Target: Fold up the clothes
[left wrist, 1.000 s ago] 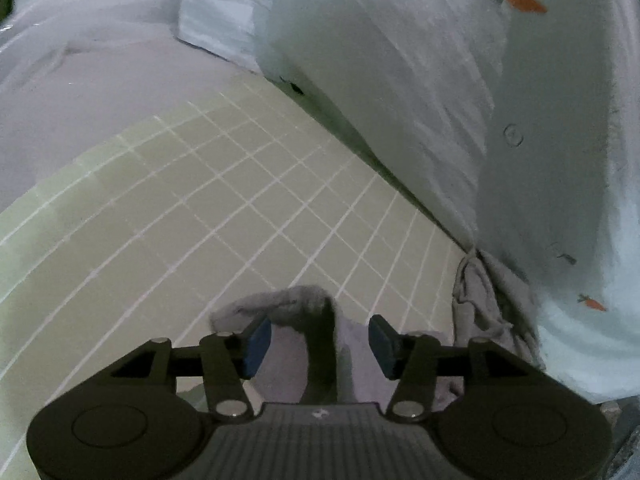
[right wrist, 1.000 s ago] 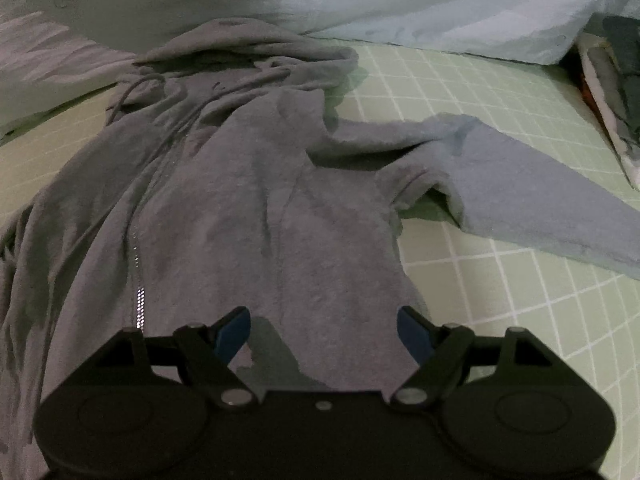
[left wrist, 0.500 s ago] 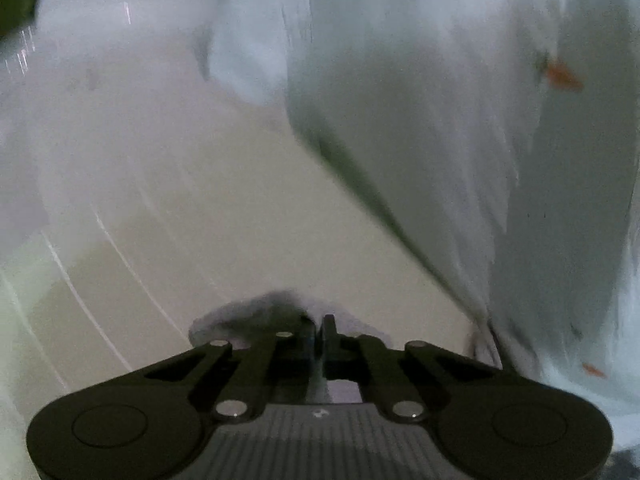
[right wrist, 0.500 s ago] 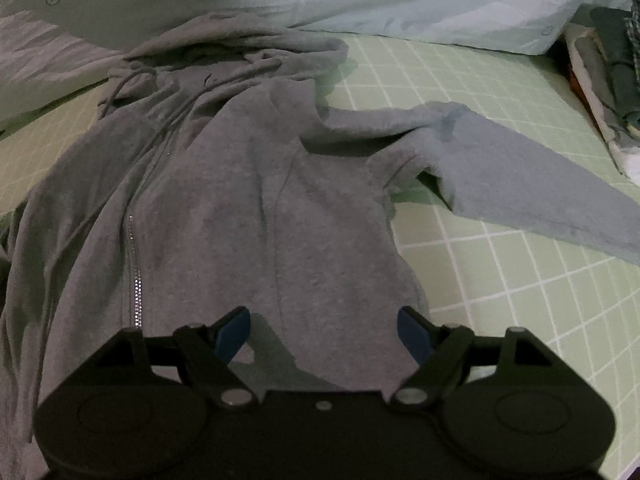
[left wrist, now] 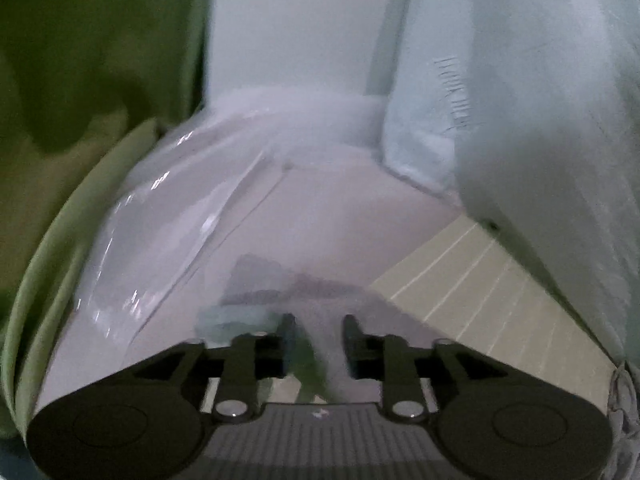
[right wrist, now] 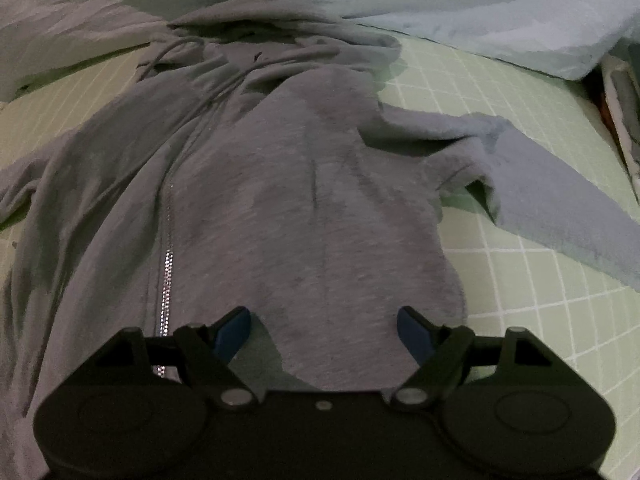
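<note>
Under the right tongs [right wrist: 324,330] lies a grey hoodie [right wrist: 288,216], spread face up on a pale green bedsheet [right wrist: 532,304] crossed by white grid lines. These tongs are spread wide, their blue pads hanging just above the lower body of the hoodie with nothing between them. A silver zipper [right wrist: 166,284] runs up the front on the left side of this view, a drawstring [right wrist: 188,46] loops near the crumpled hood at the top, and one sleeve [right wrist: 560,204] stretches away to the right across the sheet. Beyond the hood a light blue quilt [right wrist: 500,12] is bunched along the far edge, and a stack of folded fabric [right wrist: 624,108] shows at the right border, too cut off to make out. From the left wrist view, the left tongs [left wrist: 316,340] stand partly apart, with a blurred scrap of grey cloth [left wrist: 320,292] in and ahead of the gap; motion blur hides whether the pads grip it, so I cannot tell. Ahead of them lies pale, shiny bedding [left wrist: 224,200], with the gridded sheet showing to the right and the blue quilt rising steeply beside it. A green surface [left wrist: 92,52] fills the upper left, out of focus.
</note>
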`<act>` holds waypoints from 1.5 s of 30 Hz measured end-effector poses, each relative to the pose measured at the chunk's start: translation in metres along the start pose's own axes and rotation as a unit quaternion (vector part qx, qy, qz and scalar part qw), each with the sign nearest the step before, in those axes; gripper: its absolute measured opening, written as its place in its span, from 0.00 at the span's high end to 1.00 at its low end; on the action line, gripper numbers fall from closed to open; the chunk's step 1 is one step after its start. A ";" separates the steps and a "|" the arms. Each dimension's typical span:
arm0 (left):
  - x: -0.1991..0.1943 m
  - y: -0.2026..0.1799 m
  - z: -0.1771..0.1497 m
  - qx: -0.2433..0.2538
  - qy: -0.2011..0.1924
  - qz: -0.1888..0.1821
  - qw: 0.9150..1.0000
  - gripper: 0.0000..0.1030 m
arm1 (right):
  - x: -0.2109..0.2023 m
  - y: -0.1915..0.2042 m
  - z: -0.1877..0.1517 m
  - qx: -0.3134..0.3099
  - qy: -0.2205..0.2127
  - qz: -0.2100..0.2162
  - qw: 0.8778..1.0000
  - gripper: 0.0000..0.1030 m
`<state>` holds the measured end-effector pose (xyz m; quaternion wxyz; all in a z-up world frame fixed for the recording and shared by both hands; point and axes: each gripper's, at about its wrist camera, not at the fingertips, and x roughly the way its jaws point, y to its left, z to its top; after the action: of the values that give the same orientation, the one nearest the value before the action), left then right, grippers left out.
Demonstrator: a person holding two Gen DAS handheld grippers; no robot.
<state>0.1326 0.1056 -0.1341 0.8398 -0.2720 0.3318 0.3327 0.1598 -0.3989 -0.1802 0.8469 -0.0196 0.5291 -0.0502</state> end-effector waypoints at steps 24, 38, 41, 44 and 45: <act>0.061 0.026 0.013 0.042 0.025 0.085 0.995 0.74 | 0.002 0.020 0.003 0.010 0.006 -0.048 0.999 0.08; 0.041 0.045 0.078 0.056 -0.087 0.176 0.979 0.87 | 0.003 0.019 0.001 -0.006 -0.007 -0.046 0.999 0.08; 0.036 0.044 0.076 0.043 -0.077 0.180 0.980 0.81 | 0.004 0.015 0.000 0.001 -0.006 -0.038 0.999 0.08; 0.024 0.034 0.064 0.050 -0.072 0.178 0.980 0.69 | 0.003 0.008 0.002 0.010 -0.006 -0.028 1.000 0.09; 0.019 0.029 0.059 0.049 -0.073 0.171 0.981 0.61 | 0.001 0.005 0.002 0.012 -0.009 -0.027 1.000 0.09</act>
<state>0.1438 0.1706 -0.1177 0.8048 -0.1449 0.3271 0.4736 0.1628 -0.3936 -0.1806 0.8499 -0.0240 0.5204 -0.0789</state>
